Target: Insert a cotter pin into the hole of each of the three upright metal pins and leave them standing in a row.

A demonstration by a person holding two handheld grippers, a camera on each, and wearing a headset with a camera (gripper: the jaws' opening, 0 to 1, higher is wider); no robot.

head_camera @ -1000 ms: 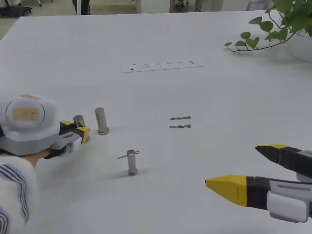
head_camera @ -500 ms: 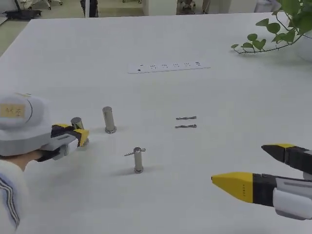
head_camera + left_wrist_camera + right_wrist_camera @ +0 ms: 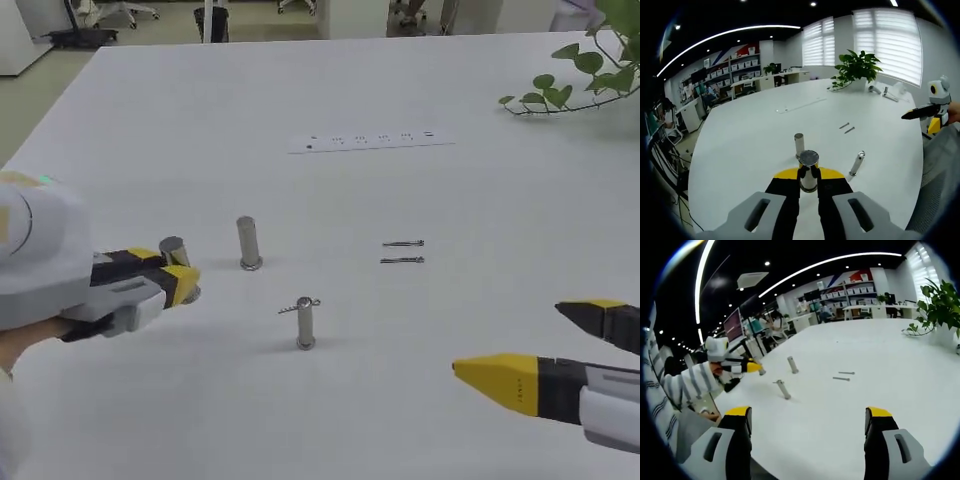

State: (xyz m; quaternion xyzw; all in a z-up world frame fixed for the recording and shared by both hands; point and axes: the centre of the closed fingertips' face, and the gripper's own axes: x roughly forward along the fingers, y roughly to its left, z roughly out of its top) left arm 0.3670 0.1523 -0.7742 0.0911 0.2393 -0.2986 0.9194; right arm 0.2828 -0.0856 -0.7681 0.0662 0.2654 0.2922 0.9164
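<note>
We hold our left gripper (image 3: 180,272) (image 3: 809,176), black with yellow tips, low over the left side of the wide white worktop (image 3: 200,120). It is pinching the first metal pin (image 3: 174,250) (image 3: 809,165), a short shiny grey post with a flat round top. The two jaws press on the pin's sides, and the pin stands straight up between them. We cannot tell if its foot touches the worktop.

Just to the right stands the second metal pin (image 3: 248,243) (image 3: 799,144) (image 3: 791,364), the same kind of shiny grey post. It is upright, all by itself, and nothing is stuck through it.

Closer to us, and a bit more to the right, stands the third metal pin (image 3: 305,325) (image 3: 857,163) (image 3: 783,389). A thin wire cotter pin (image 3: 298,306) goes through it near the top and pokes out mostly on the left.

The three posts do not make a straight row. The third one is nearer to us than the other two.

More to the right, two loose cotter pins (image 3: 403,243) (image 3: 841,379) lie flat on the worktop. One is just behind the other, close but not touching.

Our right gripper (image 3: 507,338) (image 3: 807,412) is on the right, well apart from all the pins. Its two yellow-tipped jaws are spread wide, and nothing is between them.

Far back lies a long flat white power strip (image 3: 372,141). A green leafy plant (image 3: 585,70) (image 3: 935,305) sits at the far right corner.
</note>
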